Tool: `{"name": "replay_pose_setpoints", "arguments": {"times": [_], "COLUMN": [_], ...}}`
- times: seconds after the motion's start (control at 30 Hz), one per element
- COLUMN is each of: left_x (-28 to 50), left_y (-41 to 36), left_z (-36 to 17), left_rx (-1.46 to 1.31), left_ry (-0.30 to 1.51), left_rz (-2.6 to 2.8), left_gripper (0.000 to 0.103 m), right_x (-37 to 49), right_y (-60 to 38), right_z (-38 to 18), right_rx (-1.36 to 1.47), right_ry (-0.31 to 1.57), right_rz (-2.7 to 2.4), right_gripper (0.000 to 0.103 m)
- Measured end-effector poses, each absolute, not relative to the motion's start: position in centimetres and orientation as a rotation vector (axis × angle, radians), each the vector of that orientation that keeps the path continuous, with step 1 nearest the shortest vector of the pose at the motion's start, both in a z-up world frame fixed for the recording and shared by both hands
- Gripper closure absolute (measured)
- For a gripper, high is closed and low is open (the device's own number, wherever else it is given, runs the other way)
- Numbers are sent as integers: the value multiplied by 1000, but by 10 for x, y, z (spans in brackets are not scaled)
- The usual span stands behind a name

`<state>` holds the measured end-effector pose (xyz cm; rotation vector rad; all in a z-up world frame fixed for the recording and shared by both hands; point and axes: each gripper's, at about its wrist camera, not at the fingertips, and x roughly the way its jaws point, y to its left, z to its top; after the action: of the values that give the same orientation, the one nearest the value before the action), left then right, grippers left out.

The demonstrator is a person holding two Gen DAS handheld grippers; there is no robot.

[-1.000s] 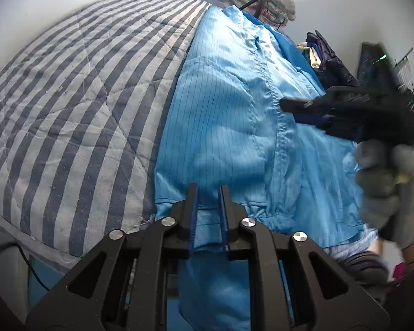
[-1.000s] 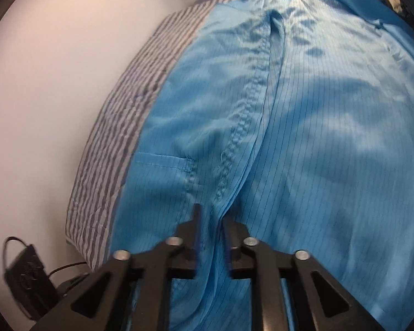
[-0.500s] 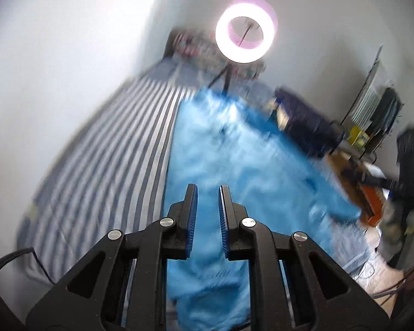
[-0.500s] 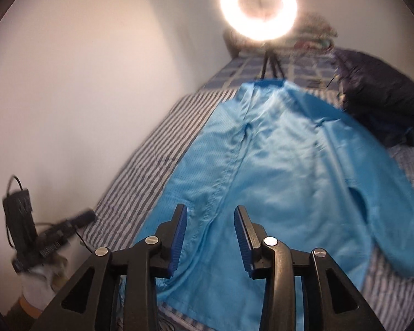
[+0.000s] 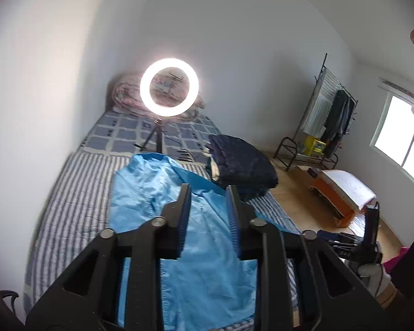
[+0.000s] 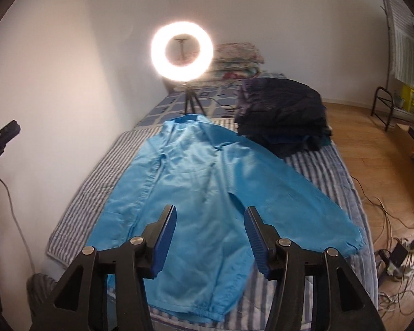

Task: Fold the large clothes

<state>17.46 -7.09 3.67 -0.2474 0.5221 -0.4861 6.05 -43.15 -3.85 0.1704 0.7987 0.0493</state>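
A large bright blue coat [image 6: 196,182] lies spread flat, front up, on the striped bed [image 6: 328,165], collar toward the far end. One long sleeve [image 6: 303,201] stretches out to the right. My right gripper [image 6: 210,209] hovers well above the coat's hem; its jaws are opening with nothing between them. My left gripper [image 5: 207,190] is also raised above the coat [image 5: 146,195], jaws opening and holding nothing. In the left wrist view the right gripper [image 5: 369,237] shows at the right edge in a gloved hand.
A lit ring light [image 6: 182,52] on a small tripod stands on the bed beyond the collar. A pile of dark clothes [image 6: 284,115] lies right of it. Folded quilts [image 6: 237,60] sit at the head. A white wall runs along the left; cables [image 6: 394,251] litter the wooden floor.
Both grippers let go of the coat's lower edge, opened and rose far above the bed. The coat now lies flat below them.
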Motion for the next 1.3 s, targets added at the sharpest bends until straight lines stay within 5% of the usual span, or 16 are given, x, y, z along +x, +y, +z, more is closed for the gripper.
{"name": "replay_pose_setpoints", "arguments": {"times": [0.27,0.67,1.0,1.17,1.3], "left_x": [188,170,139,148,158], "left_y": [-126,-193,-211,-219,-215], "left_z": [22,86,-42,-120,-160], "left_rx": [-231,-167,-139,-153,-184], "left_ry": [621,535,761,914,969], "left_rz": [-563,-674,-698,-694,-672], "left_gripper": [72,72,72,72,72], "right_x": [49,19,30,59,78], "right_y": [-495,-622,-701,-701,-699], "right_z": [-80,-132,-198,-216,-234], "right_rx": [241,479,790,729,675], "right_ry": [857,910,890,936,986], "right_rz": [-82,-289,-372,-386,-413], "right_gripper": [41,41,41,34,37]}}
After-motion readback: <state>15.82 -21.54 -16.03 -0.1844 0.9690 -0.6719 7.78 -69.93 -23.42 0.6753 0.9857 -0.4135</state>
